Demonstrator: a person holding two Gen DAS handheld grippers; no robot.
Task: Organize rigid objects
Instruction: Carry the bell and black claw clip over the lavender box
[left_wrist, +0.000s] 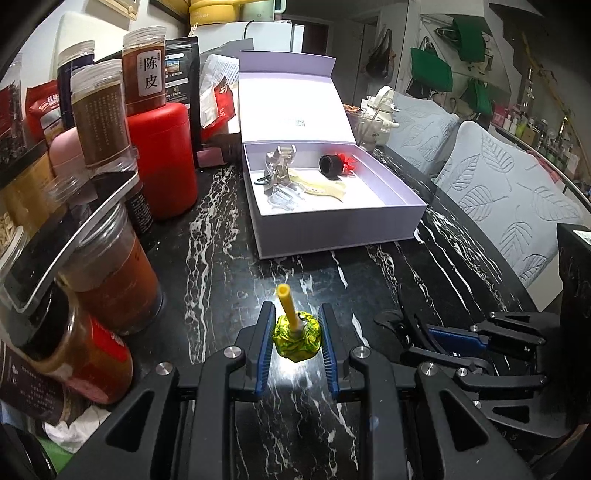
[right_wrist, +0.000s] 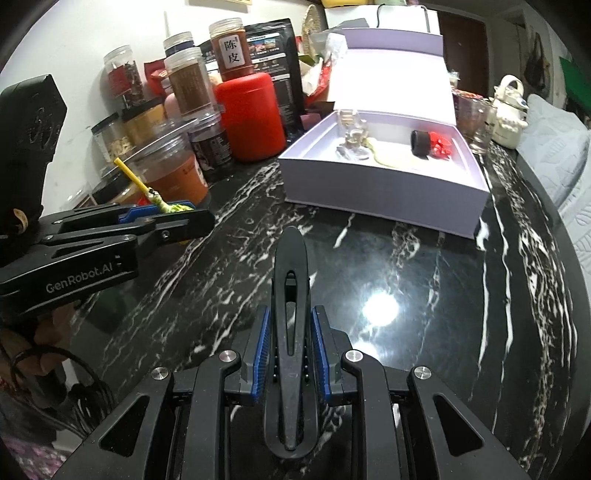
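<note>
- The table (left_wrist: 221, 221) is black stone streaked with white veins, glossy enough to throw back a bright spot of lamp light; its far right edge curves round.
- The left claw (left_wrist: 295, 339) is clamped on a lollipop (left_wrist: 295, 338) in a yellow-green wrapper, the pale yellow stick pointing up and away, held just over the table.
- The right claw (right_wrist: 290, 347) is clamped on a black hair clip (right_wrist: 290, 295), long and pointed, which juts forward beyond the blue pads (right_wrist: 263, 354).
- The two claws are side by side near the front edge of the table, the right one showing at the lower right of the left wrist view.
- An open pale lilac box (left_wrist: 332, 236) sits further back on the table, its lid (left_wrist: 291, 99) standing up behind it.
- In the box lie a clear plastic clip (left_wrist: 280, 166), a cream-coloured curved piece (left_wrist: 325, 188), and a black ring-shaped item (left_wrist: 328, 166) touching something red (left_wrist: 347, 164).
- Along the left side stand crowded jars: a red canister (left_wrist: 162, 162), clear tubs of brown and orange contents, one with a white label (left_wrist: 150, 72), and a dark pouch (left_wrist: 183, 70).
- To the right of the box are a glass cup (left_wrist: 365, 129) and a white teapot (left_wrist: 384, 107).
- Beyond the table's right edge are grey cushions with a leaf pattern (left_wrist: 498, 184), and green bags (left_wrist: 432, 70) hang on the wall behind.
</note>
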